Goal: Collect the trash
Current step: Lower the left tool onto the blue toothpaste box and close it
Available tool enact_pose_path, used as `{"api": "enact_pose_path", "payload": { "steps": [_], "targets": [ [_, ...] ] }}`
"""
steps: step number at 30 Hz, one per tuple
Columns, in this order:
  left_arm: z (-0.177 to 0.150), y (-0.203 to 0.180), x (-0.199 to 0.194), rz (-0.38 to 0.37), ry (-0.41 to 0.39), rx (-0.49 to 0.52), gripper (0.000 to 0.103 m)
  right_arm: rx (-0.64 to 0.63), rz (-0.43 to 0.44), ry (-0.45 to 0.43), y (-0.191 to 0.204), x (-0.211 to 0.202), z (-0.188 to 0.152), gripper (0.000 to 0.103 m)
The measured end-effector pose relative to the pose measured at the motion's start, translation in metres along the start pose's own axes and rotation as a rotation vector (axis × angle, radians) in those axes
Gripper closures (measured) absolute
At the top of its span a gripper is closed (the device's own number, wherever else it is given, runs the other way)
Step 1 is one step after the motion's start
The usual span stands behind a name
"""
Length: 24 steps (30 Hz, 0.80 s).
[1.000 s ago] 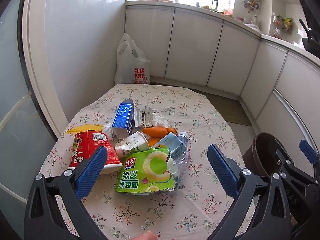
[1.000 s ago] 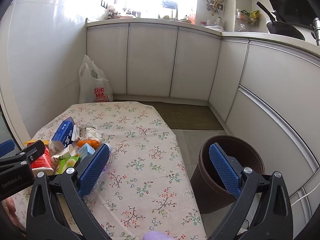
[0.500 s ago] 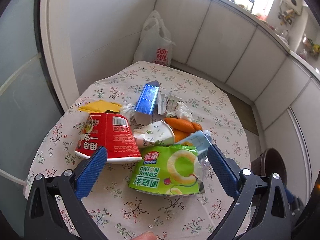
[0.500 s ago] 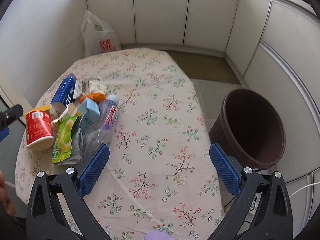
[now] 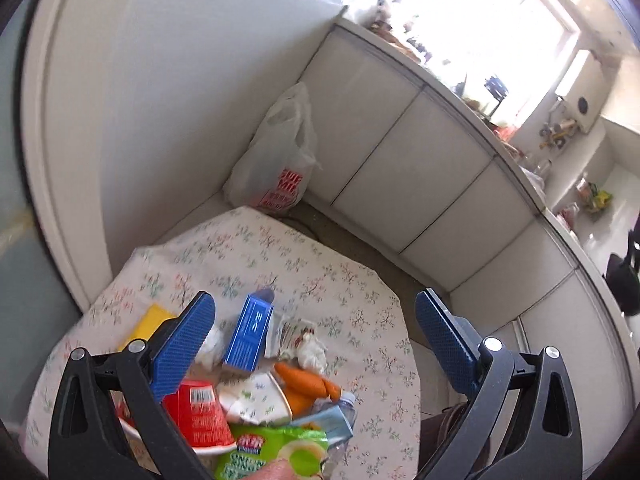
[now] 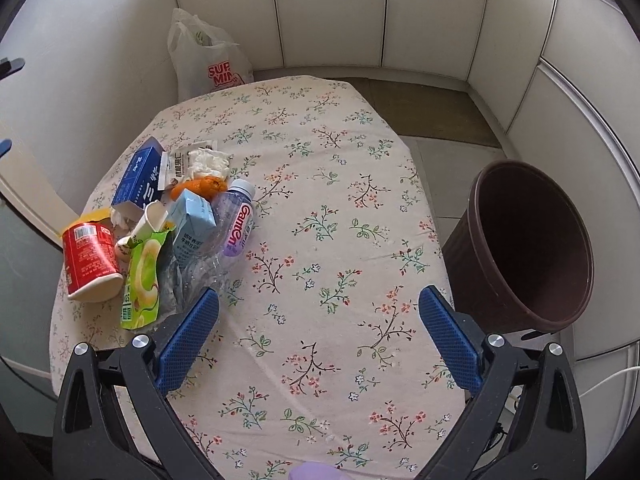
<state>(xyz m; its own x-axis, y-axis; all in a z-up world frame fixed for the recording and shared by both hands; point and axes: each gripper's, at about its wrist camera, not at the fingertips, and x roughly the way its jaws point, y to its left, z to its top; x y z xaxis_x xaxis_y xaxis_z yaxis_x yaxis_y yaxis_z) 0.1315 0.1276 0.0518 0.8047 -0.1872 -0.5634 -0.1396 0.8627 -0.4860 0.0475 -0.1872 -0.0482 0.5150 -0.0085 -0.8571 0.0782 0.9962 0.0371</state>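
Note:
A heap of trash lies on the left of the floral table (image 6: 340, 240): a red cup (image 6: 90, 256), a green onion-rings bag (image 6: 142, 280), a blue carton (image 6: 138, 178), a light-blue carton (image 6: 194, 222), a clear bottle (image 6: 236, 224), an orange peel (image 6: 204, 186) and crumpled tissue (image 6: 210, 160). A brown bin (image 6: 528, 248) stands on the floor right of the table. My right gripper (image 6: 318, 336) is open and empty above the table's near part. My left gripper (image 5: 316, 348) is open and empty above the heap, with the blue carton (image 5: 248, 336) and red cup (image 5: 196, 416) below it.
A white plastic shopping bag (image 6: 208, 60) stands on the floor behind the table by the wall. White cabinets (image 6: 420, 12) run along the back and right. A yellow wrapper (image 5: 146, 324) lies at the heap's left edge.
The left gripper has moved forward over the heap and tilted up, so the trash sits low in its view. The right gripper has risen and looks down on table and bin.

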Motion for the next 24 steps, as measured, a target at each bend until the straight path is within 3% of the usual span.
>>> {"api": "enact_pose_path", "payload": {
  "steps": [3,5,10,16,18,20,22,24],
  "targets": [
    [0.0,-0.011,0.058,0.201,0.261,0.136,0.006,0.021,0.015,0.019,-0.001,0.004,0.003,0.007],
    [-0.005,-0.01,0.081,0.294,0.305,0.175,0.006,0.029,0.025,0.034,0.0,0.005,0.005,0.007],
    [-0.021,-0.002,0.133,0.415,0.429,0.231,0.006,0.007,0.073,0.067,0.008,0.007,0.008,0.007],
    [-0.04,-0.003,0.176,0.431,0.512,0.289,0.006,-0.001,0.069,0.079,0.005,0.009,0.01,0.007],
    [-0.045,-0.005,0.193,0.484,0.546,0.344,0.007,0.014,0.065,0.087,0.0,0.011,0.012,0.007],
    [-0.047,0.0,0.207,0.53,0.557,0.36,0.011,0.028,0.061,0.095,-0.004,0.014,0.014,0.007],
    [-0.047,0.012,0.217,0.525,0.59,0.31,0.028,0.047,0.063,0.102,-0.009,0.017,0.016,0.007],
    [-0.049,0.02,0.225,0.512,0.622,0.271,0.036,0.068,0.079,0.107,-0.012,0.018,0.018,0.007]
  ]
}}
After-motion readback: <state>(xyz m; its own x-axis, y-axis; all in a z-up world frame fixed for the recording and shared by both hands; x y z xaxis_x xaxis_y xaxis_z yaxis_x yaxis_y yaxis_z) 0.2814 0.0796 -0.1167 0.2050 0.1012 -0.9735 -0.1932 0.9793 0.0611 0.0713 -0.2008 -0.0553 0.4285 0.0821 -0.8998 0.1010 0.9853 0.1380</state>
